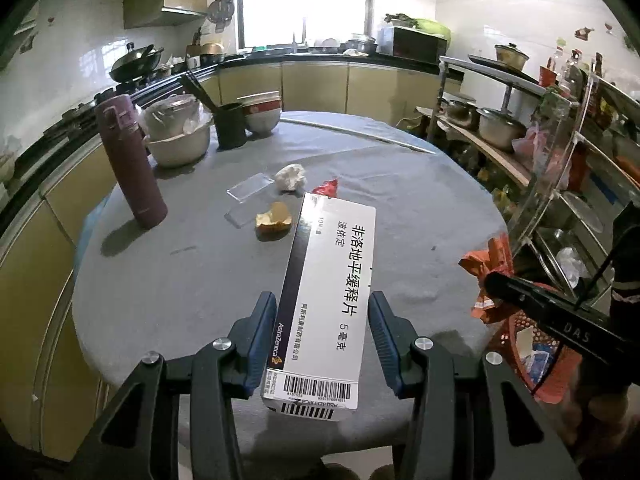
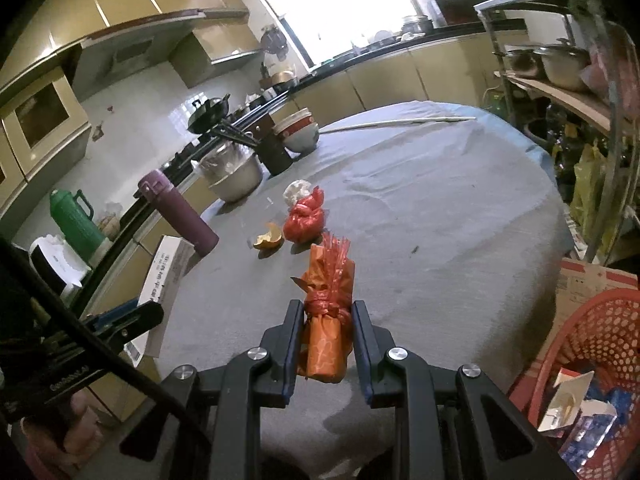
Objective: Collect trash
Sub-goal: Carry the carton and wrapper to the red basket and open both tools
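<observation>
My left gripper [image 1: 322,302] is shut on a white medicine box [image 1: 332,280] with a black side, held up over the grey round table [image 1: 180,280]; the same box [image 2: 164,276] shows at the left of the right wrist view. My right gripper [image 2: 328,310] is shut on an orange packet [image 2: 326,344] tied with red plastic, also seen as the orange packet [image 1: 490,264] at the table's right edge. On the table lie a crumpled white tissue [image 1: 291,177], a yellow-brown scrap [image 1: 274,220], a red plastic bag [image 2: 306,218] and clear plastic pieces [image 1: 250,186].
A red mesh basket [image 2: 592,344] with trash in it stands beside the table at the right, by a cardboard box [image 2: 592,284]. A purple flask [image 1: 134,164], a metal bowl [image 1: 178,140], a black cup [image 1: 231,126] and stacked bowls [image 1: 262,114] crowd the far left. A metal rack [image 1: 560,152] stands right.
</observation>
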### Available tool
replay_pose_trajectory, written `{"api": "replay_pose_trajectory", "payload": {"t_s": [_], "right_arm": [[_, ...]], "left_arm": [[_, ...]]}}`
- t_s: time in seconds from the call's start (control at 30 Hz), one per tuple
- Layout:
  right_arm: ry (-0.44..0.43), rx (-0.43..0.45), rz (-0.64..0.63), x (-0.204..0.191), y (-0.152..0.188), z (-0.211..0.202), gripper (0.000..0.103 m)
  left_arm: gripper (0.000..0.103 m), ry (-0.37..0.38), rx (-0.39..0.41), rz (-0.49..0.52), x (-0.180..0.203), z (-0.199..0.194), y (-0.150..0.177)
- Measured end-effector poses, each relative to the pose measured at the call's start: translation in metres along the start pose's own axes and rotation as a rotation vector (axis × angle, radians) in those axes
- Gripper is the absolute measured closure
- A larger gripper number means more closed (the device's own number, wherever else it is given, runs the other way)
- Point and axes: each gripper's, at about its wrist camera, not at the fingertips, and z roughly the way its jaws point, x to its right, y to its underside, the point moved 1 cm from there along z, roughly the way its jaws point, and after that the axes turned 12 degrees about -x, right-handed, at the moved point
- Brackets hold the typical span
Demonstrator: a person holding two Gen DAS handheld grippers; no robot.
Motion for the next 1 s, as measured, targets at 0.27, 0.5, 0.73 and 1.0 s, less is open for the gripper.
{"api": "replay_pose_trajectory", "payload": {"t_s": [0.27, 0.5, 0.73, 1.0], "right_arm": [[0.007, 0.031, 0.024, 0.017, 0.007, -0.022, 0.077], [0.02, 0.045, 0.063, 0.039, 0.016, -0.04, 0.077], [0.04, 0.07, 0.097, 0.057, 0.02, -0.055, 0.077], [0.074, 0.123, 0.139, 0.08, 0.021, -0.081, 0.077]], "left_arm": [[0.054, 0.011, -0.005, 0.032, 0.022, -0.002, 0.003], [0.054, 0.018, -0.005, 0.082, 0.042, -0.001, 0.004], [0.054, 0.022, 0.0, 0.119, 0.059, -0.002, 0.004], [0.054, 0.033, 0.026, 0.161, 0.077, -0.01, -0.002]]}}
